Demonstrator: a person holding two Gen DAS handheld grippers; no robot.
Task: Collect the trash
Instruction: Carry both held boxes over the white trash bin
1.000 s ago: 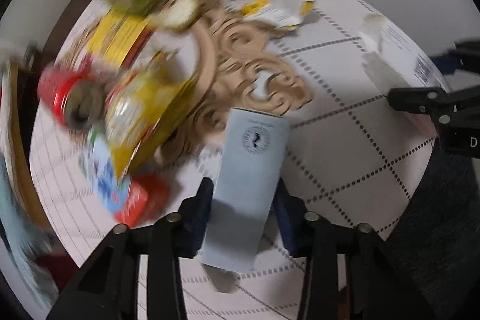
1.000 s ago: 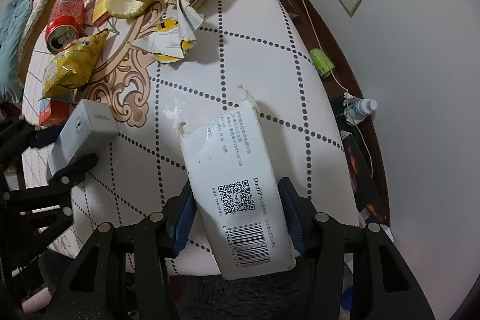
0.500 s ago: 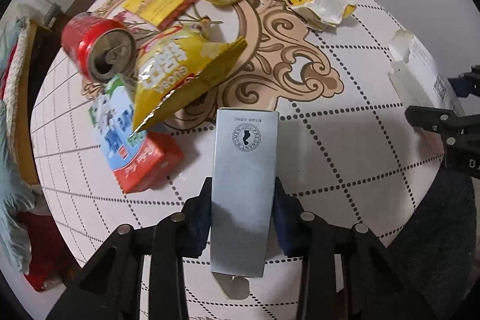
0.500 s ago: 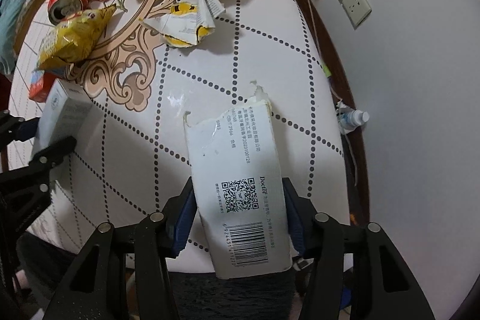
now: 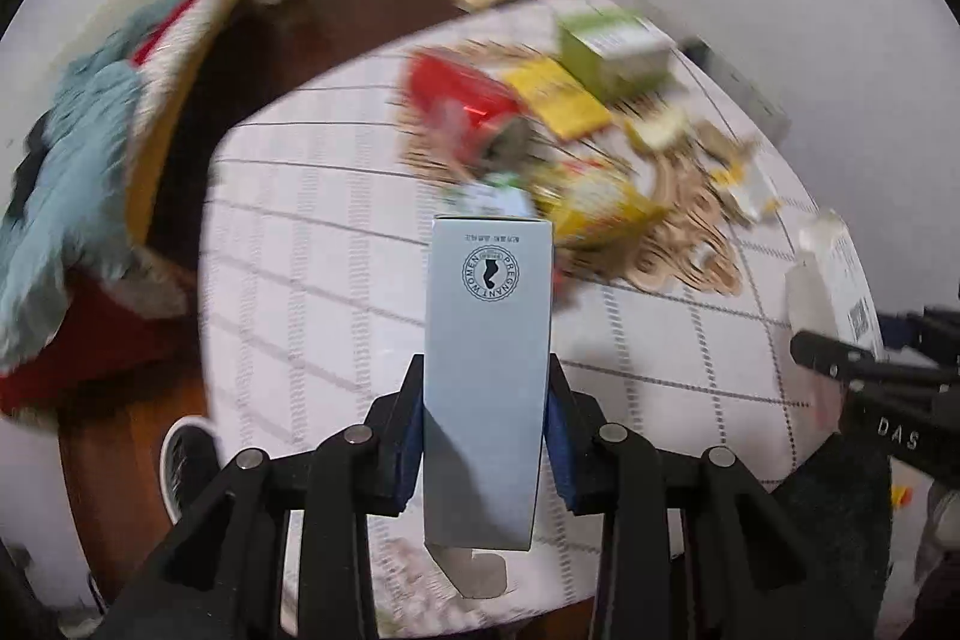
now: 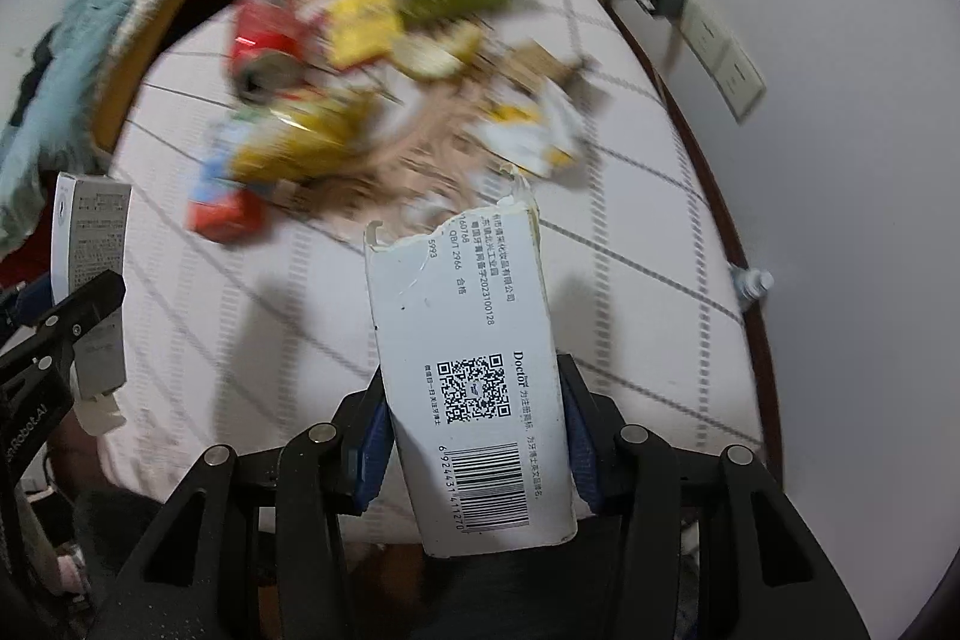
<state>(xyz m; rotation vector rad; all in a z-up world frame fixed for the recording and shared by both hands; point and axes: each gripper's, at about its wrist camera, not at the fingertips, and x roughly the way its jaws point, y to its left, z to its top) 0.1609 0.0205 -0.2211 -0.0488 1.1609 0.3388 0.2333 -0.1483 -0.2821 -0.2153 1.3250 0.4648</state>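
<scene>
My left gripper [image 5: 485, 436] is shut on a tall pale blue carton [image 5: 487, 340] with a round "pregnant women" seal, held above the near edge of the round table [image 5: 312, 280]. My right gripper [image 6: 474, 436] is shut on a torn white carton [image 6: 468, 340] with a QR code and a barcode. Each gripper shows at the edge of the other's view: the blue carton [image 6: 90, 244] at the left, the white carton [image 5: 834, 280] at the right. Blurred trash lies at the table's far side: a red can [image 5: 462, 100], a yellow snack bag [image 5: 594, 208], a green box [image 5: 612, 40].
The table has a white cloth with dotted lines and a tan ornament [image 5: 678, 244]. Bedding and clothes [image 5: 78, 196] are piled at the left over a dark wood floor. Wall sockets [image 6: 720, 58] and a small bottle [image 6: 753, 283] are at the right. A shoe [image 5: 189, 466] is under the table's edge.
Both grippers have lifted and pulled back from the table with their cartons still held. The views have tilted up and left, and the trash pile now sits farther off and is blurred.
</scene>
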